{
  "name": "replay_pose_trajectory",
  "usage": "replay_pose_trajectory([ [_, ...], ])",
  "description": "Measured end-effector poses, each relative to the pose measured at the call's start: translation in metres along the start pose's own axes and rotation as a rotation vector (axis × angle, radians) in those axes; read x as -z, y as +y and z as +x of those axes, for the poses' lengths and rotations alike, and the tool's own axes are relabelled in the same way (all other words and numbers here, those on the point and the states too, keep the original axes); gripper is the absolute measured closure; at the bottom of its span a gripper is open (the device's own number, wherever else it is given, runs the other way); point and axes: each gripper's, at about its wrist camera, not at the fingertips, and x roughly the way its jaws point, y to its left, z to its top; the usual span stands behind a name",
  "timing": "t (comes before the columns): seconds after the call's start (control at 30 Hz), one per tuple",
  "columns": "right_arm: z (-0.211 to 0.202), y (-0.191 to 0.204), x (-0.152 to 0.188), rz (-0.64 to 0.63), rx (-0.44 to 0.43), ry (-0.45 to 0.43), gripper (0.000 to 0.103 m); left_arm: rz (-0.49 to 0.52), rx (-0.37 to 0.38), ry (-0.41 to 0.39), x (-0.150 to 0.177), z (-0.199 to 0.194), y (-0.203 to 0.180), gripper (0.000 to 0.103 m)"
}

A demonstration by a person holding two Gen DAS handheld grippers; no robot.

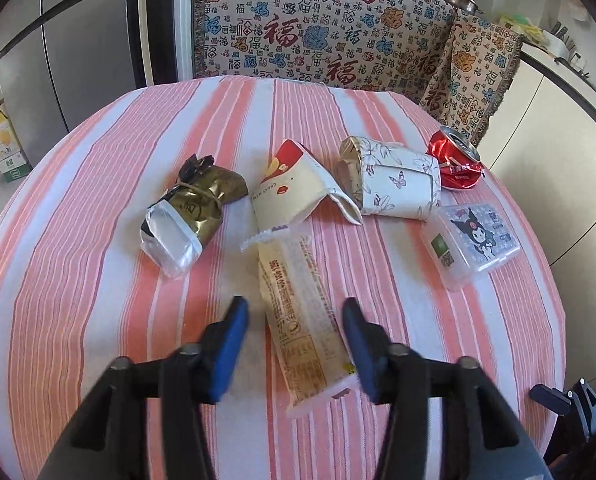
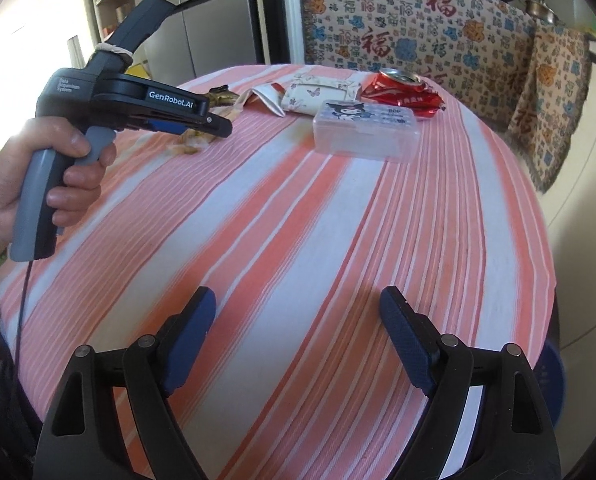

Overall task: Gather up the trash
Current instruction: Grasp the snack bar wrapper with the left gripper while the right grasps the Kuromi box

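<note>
A long beige snack wrapper [image 1: 302,320] lies on the striped tablecloth between the fingers of my left gripper [image 1: 295,318]. A small gap shows on each side, so the pads do not press it. Behind it lie a gold foil bag [image 1: 194,208], a flattened red and cream paper cup [image 1: 294,192], a butterfly-print carton [image 1: 394,184], a crushed red can [image 1: 456,160] and a clear plastic box [image 1: 474,240] with a cartoon sticker. My right gripper [image 2: 298,312] stands open over bare cloth. The right wrist view shows a hand [image 2: 58,184] holding the left gripper [image 2: 214,124] low over the wrapper [image 2: 190,144].
The round table [image 1: 98,240] drops away at its edges all around. A chair draped in patterned fabric [image 1: 318,32] stands behind it, with a grey fridge [image 1: 78,40] at the back left and a white counter [image 1: 558,120] to the right.
</note>
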Motion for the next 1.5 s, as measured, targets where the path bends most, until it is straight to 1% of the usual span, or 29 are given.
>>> replay_pose_trajectory([
  [0.03, 0.000, 0.000, 0.000, 0.002, -0.001, 0.000, 0.018, 0.003, 0.006, -0.003, 0.002, -0.002, -0.001, 0.078],
  [0.1, 0.000, -0.001, 0.000, 0.006, -0.002, 0.000, 0.018, 0.008, 0.009, -0.020, 0.007, -0.010, 0.000, 0.082],
  [0.23, -0.002, -0.007, -0.002, 0.026, -0.011, 0.006, 0.018, 0.018, 0.002, -0.036, 0.023, -0.031, 0.001, 0.082],
  [0.33, -0.001, -0.019, -0.009, 0.037, -0.011, 0.014, 0.018, 0.030, -0.011, -0.035, 0.039, -0.045, 0.003, 0.082],
  [0.47, 0.006, -0.043, -0.030, 0.035, 0.005, 0.025, 0.018, 0.041, -0.033, -0.046, 0.058, -0.055, 0.004, 0.081],
  [0.5, 0.009, -0.048, -0.037, 0.035, 0.008, 0.031, 0.018, 0.043, -0.040, -0.048, 0.060, -0.054, 0.004, 0.076],
  [0.53, 0.015, -0.056, -0.046, 0.037, 0.000, 0.039, 0.018, 0.047, -0.048, -0.047, 0.061, -0.053, 0.004, 0.065],
  [0.57, 0.020, -0.061, -0.054, 0.040, -0.010, 0.044, 0.018, 0.050, -0.055, -0.043, 0.062, -0.050, 0.004, 0.058],
  [0.6, 0.025, -0.065, -0.061, 0.037, -0.017, 0.049, 0.018, 0.050, -0.060, -0.039, 0.063, -0.047, 0.004, 0.047],
  [0.63, 0.031, -0.069, -0.069, 0.028, -0.025, 0.053, 0.018, 0.046, -0.068, -0.037, 0.064, -0.044, 0.005, 0.043],
  [0.7, 0.040, -0.073, -0.083, 0.009, -0.032, 0.056, 0.018, 0.043, -0.071, -0.032, 0.066, -0.040, 0.007, 0.042],
  [0.73, 0.046, -0.076, -0.089, 0.001, -0.040, 0.067, 0.018, 0.046, -0.075, -0.044, 0.066, -0.040, 0.007, 0.042],
  [0.77, 0.052, -0.077, -0.094, -0.004, -0.040, 0.075, 0.018, 0.048, -0.083, -0.050, 0.067, -0.039, 0.008, 0.039],
  [0.83, 0.062, -0.079, -0.102, -0.012, -0.040, 0.083, 0.018, 0.044, -0.083, -0.061, 0.067, -0.038, 0.010, 0.039],
  [0.93, 0.076, -0.074, -0.106, -0.031, -0.086, 0.112, 0.018, 0.042, -0.084, -0.071, 0.067, -0.038, 0.011, 0.039],
  [1.0, 0.075, -0.063, -0.105, -0.064, -0.150, 0.104, 0.018, 0.038, -0.081, -0.072, 0.068, -0.038, 0.012, 0.039],
  [1.03, 0.071, -0.056, -0.103, -0.074, -0.201, 0.104, 0.018, 0.033, -0.077, -0.073, 0.067, -0.038, 0.013, 0.039],
  [1.07, 0.068, -0.049, -0.101, -0.080, -0.269, 0.109, 0.018, 0.028, -0.072, -0.075, 0.067, -0.038, 0.014, 0.039],
  [1.13, 0.059, -0.035, -0.095, -0.094, -0.427, 0.132, 0.019, 0.019, -0.062, -0.078, 0.068, -0.039, 0.015, 0.039],
  [1.17, 0.054, -0.029, -0.092, -0.118, -0.452, 0.135, 0.020, 0.018, -0.061, -0.078, 0.068, -0.039, 0.015, 0.039],
  [1.2, 0.049, -0.025, -0.092, -0.150, -0.421, 0.127, 0.020, 0.018, -0.062, -0.079, 0.068, -0.039, 0.015, 0.039],
  [1.33, 0.055, -0.032, -0.104, -0.221, -0.177, 0.113, 0.016, 0.034, -0.084, -0.075, 0.068, -0.037, 0.011, 0.038],
  [1.4, 0.066, -0.039, -0.114, -0.228, -0.150, 0.129, 0.016, 0.039, -0.090, -0.073, 0.068, -0.036, 0.010, 0.038],
  [1.5, 0.091, -0.037, -0.127, -0.238, -0.128, 0.178, 0.016, 0.037, -0.087, -0.074, 0.068, -0.036, 0.011, 0.038],
])
